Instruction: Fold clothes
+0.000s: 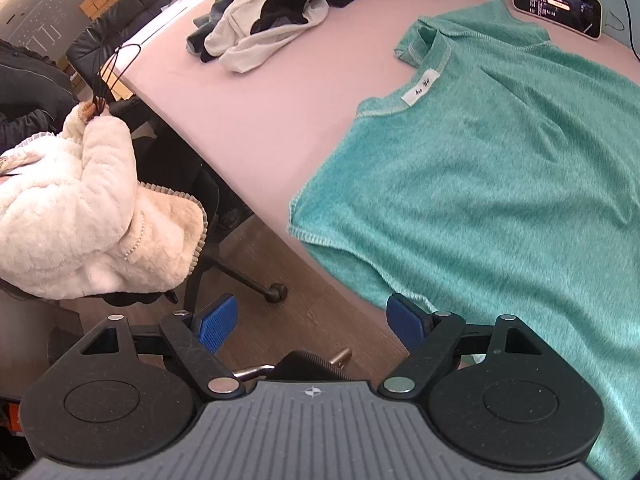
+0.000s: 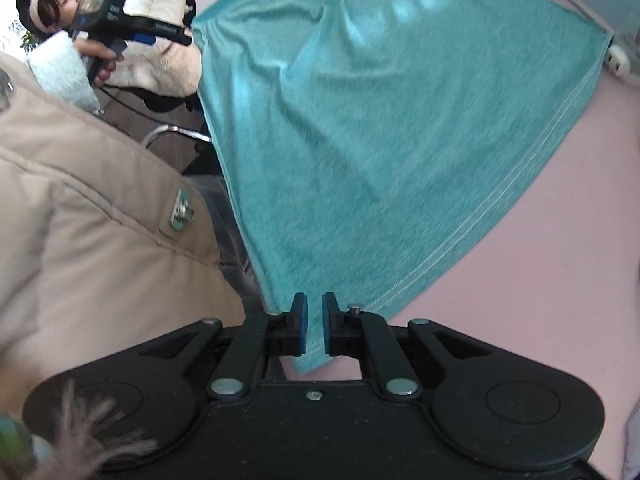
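Left wrist view: the left gripper [image 1: 308,326] is spread wide with nothing between its blue pads, poised over the table [image 1: 256,120] edge beside the teal shirt [image 1: 480,184], which lies flat, collar toward a clothes pile [image 1: 280,28].

Right wrist view: the right gripper [image 2: 315,330] is nearly closed, pinching the shirt's [image 2: 360,140] hem corner, cloth stretched up off the table [image 2: 540,280].
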Demonstrator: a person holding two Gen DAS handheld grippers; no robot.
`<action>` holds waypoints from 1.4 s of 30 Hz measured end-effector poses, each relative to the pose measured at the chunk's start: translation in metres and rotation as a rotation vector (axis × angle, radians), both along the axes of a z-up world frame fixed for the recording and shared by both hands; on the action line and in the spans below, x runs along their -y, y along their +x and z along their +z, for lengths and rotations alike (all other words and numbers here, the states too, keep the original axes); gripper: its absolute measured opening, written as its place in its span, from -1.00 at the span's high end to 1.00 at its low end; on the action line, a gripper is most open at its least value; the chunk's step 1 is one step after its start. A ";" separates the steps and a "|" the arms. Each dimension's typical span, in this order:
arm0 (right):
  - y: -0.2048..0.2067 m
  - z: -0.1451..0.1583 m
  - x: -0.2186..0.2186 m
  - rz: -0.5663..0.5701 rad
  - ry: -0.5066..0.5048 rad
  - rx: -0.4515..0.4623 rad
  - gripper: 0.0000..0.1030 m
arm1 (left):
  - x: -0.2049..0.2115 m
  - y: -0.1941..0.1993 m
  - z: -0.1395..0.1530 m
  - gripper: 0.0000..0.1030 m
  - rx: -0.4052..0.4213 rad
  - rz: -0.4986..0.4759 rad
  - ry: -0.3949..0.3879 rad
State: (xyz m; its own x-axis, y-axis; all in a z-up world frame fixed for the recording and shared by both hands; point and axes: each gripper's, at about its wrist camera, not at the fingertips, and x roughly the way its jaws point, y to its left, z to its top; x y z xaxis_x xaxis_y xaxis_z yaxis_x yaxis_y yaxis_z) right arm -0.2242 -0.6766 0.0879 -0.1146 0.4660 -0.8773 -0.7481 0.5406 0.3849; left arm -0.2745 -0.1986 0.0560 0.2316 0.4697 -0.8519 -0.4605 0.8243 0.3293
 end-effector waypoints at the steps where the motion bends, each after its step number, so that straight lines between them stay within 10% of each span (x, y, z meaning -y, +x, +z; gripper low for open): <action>1: 0.005 0.010 0.000 -0.015 0.026 0.028 0.77 | -0.002 0.005 0.003 -0.56 0.010 -0.008 0.005; 13: 0.058 0.048 -0.060 -0.169 0.298 0.251 0.31 | -0.025 0.105 0.026 -0.64 0.135 -0.170 0.005; 31: 0.172 0.005 -0.226 -0.338 0.144 0.241 0.22 | -0.107 0.279 -0.031 -0.70 -0.021 -0.389 -0.184; 42: 0.261 -0.019 -0.320 -0.461 0.058 0.234 0.16 | -0.121 0.312 -0.033 -0.65 0.003 -0.484 -0.340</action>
State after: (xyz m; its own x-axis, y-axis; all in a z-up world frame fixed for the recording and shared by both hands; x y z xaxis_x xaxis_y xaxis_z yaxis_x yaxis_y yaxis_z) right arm 0.0370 -0.3571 0.0687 0.3103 0.4704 -0.8261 -0.5066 0.8171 0.2750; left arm 0.0375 -0.0775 0.0229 0.3543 0.0112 -0.9351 -0.0064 0.9999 0.0095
